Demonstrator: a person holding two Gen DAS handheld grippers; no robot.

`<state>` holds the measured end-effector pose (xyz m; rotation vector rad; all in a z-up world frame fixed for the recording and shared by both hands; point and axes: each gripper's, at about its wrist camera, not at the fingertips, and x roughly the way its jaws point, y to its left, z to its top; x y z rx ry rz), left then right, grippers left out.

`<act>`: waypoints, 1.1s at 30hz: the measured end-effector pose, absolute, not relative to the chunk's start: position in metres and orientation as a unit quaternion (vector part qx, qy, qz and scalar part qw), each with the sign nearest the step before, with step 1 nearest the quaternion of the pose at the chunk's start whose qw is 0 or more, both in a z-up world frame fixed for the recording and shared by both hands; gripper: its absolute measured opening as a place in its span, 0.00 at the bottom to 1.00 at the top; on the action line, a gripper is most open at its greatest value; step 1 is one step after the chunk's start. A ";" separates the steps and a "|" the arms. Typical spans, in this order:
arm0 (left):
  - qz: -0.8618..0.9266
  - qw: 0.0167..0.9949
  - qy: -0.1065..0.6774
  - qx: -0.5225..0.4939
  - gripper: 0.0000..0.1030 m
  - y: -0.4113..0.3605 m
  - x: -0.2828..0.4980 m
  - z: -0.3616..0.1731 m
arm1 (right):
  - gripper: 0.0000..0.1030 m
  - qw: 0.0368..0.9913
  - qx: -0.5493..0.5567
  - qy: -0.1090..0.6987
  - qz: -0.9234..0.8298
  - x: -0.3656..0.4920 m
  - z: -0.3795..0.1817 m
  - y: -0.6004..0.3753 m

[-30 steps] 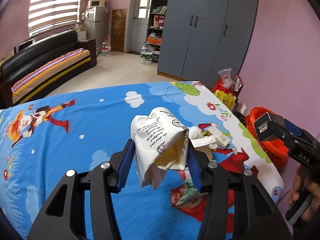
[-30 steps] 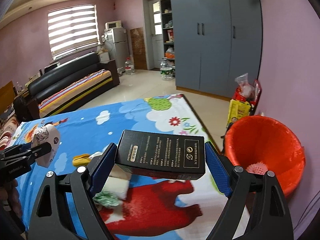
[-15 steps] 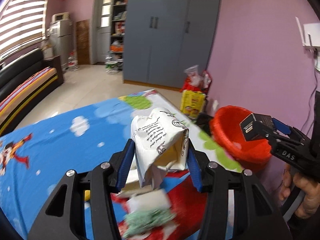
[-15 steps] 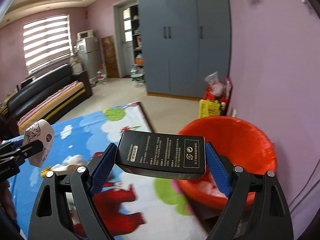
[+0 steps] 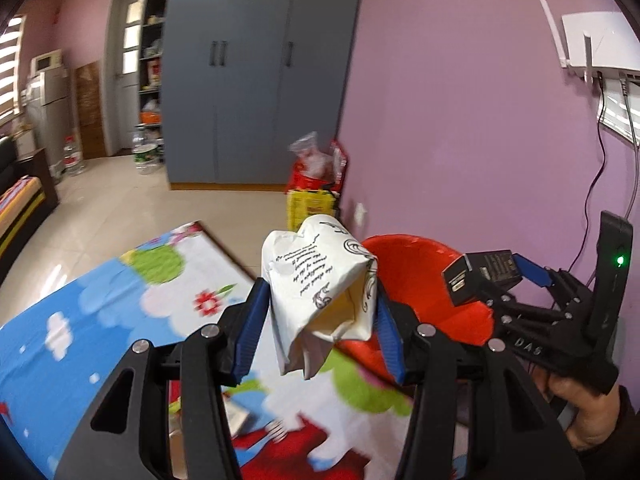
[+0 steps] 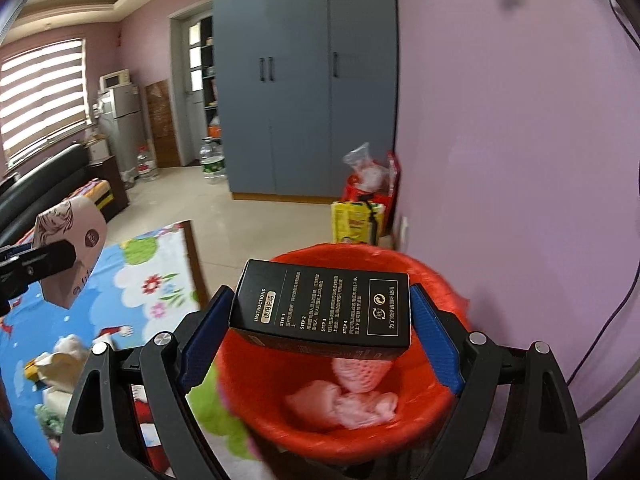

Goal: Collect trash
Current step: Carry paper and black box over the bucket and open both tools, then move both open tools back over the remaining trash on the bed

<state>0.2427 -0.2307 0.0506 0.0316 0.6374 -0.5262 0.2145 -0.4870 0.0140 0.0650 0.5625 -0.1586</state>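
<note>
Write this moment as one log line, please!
left hand-held gripper: holds crumpled paper bag | right hand-held gripper: holds black box above red bin | nothing dropped yet

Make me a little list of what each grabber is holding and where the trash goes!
left gripper: shut on the crumpled white paper bag
right gripper: shut on the black box, held over the bin
trash bin: red bucket beside the pink wall
inside the bin: pink crumpled scraps
left behind: more scraps on the cartoon sheet
</note>
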 end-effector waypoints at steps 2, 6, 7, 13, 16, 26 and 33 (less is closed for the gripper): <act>-0.267 0.912 0.311 0.018 0.48 -0.244 0.250 0.049 | 0.79 0.956 0.033 0.278 -0.089 0.218 0.012 -0.495; -0.291 0.901 0.320 0.014 0.48 -0.271 0.269 0.044 | 0.79 0.954 0.028 0.280 -0.104 0.224 0.009 -0.506; -0.295 0.900 0.322 0.013 0.48 -0.276 0.272 0.043 | 0.79 0.953 0.028 0.281 -0.105 0.225 0.008 -0.508; -0.320 0.888 0.331 0.007 0.49 -0.304 0.290 0.039 | 0.79 0.951 0.032 0.285 -0.114 0.231 0.003 -0.525; -0.333 0.881 0.335 0.001 0.53 -0.314 0.298 0.039 | 0.81 0.950 0.035 0.289 -0.116 0.233 0.002 -0.529; -0.305 0.891 0.336 -0.027 0.57 -0.286 0.307 0.045 | 0.83 0.951 0.040 0.289 -0.101 0.233 0.006 -0.523; -0.252 0.912 0.321 -0.039 0.57 -0.227 0.274 0.050 | 0.83 0.956 0.040 0.283 -0.064 0.222 0.015 -0.491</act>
